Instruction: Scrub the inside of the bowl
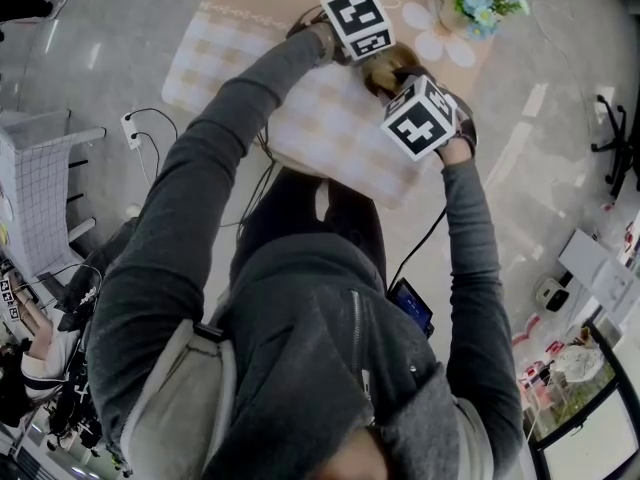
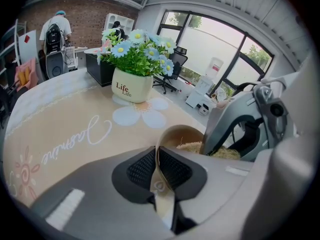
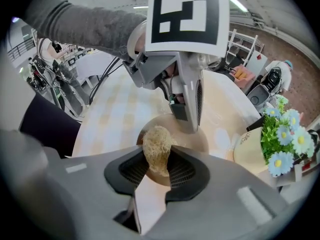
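Note:
A tan bowl (image 3: 200, 134) rests on the table, between the two grippers. My left gripper (image 2: 159, 170) is shut on the bowl's rim (image 2: 165, 139), which runs thin between its black pads. My right gripper (image 3: 159, 160) is shut on a straw-coloured fibrous scrubber (image 3: 156, 149), held over the bowl's inside. In the left gripper view the scrubber (image 2: 220, 152) shows inside the bowl under the right gripper's grey fingers (image 2: 235, 119). In the head view both marker cubes, left (image 1: 357, 20) and right (image 1: 420, 116), hide most of the bowl (image 1: 392, 66).
A cream pot of blue and white flowers (image 2: 132, 81) stands on the table just beyond the bowl, seen as flower pot (image 3: 255, 151) at the right. A checked and beige tablecloth (image 1: 240, 58) covers the table. Cables (image 1: 150, 133) lie on the floor at the left.

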